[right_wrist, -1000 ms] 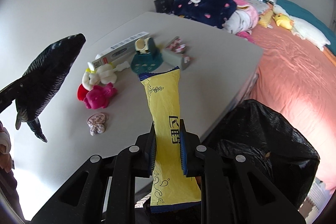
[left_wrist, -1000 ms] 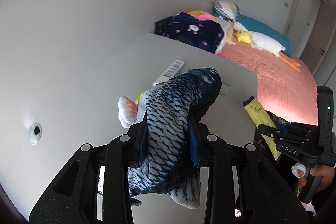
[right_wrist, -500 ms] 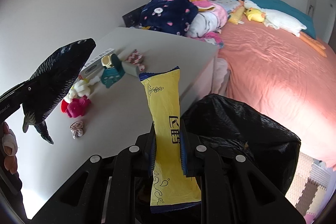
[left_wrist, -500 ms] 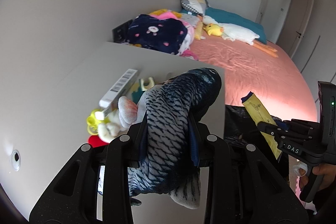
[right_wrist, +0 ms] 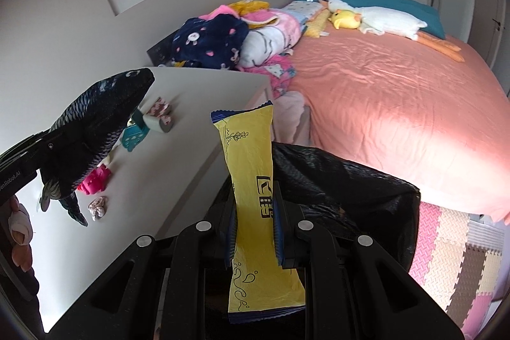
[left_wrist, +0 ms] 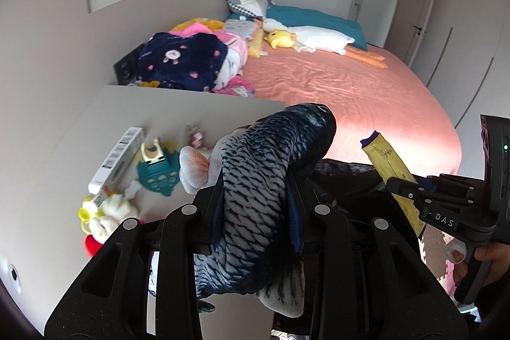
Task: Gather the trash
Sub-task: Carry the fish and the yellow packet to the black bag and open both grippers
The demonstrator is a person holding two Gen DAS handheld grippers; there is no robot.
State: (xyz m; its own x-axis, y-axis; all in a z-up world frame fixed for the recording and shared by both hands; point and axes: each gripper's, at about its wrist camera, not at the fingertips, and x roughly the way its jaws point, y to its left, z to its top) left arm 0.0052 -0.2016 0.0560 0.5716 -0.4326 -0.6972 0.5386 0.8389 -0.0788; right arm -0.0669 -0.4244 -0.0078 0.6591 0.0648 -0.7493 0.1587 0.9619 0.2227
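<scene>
My left gripper (left_wrist: 255, 215) is shut on a blue plush fish (left_wrist: 274, 161), held up in the air over the white table's right edge; the fish also shows in the right wrist view (right_wrist: 95, 123). My right gripper (right_wrist: 253, 222) is shut on a yellow snack wrapper (right_wrist: 251, 180), held upright above the open black trash bag (right_wrist: 350, 184). The wrapper (left_wrist: 392, 171) and right gripper (left_wrist: 411, 196) show at the right of the left wrist view, over the bag (left_wrist: 344, 177).
The white table (right_wrist: 178, 148) holds a teal toy (left_wrist: 156, 168), a long white box (left_wrist: 118, 155), a pink toy (right_wrist: 94, 180), a white-and-yellow toy (left_wrist: 102, 212) and small wrappers (right_wrist: 161, 110). A pink bed (right_wrist: 398, 91) with piled clothes and plush toys lies beyond. Foam mats (right_wrist: 455, 254) cover the floor.
Both grippers have swung right, away from the table toward the bed. The trash bag now lies under the yellow wrapper. Both grips are unchanged.
</scene>
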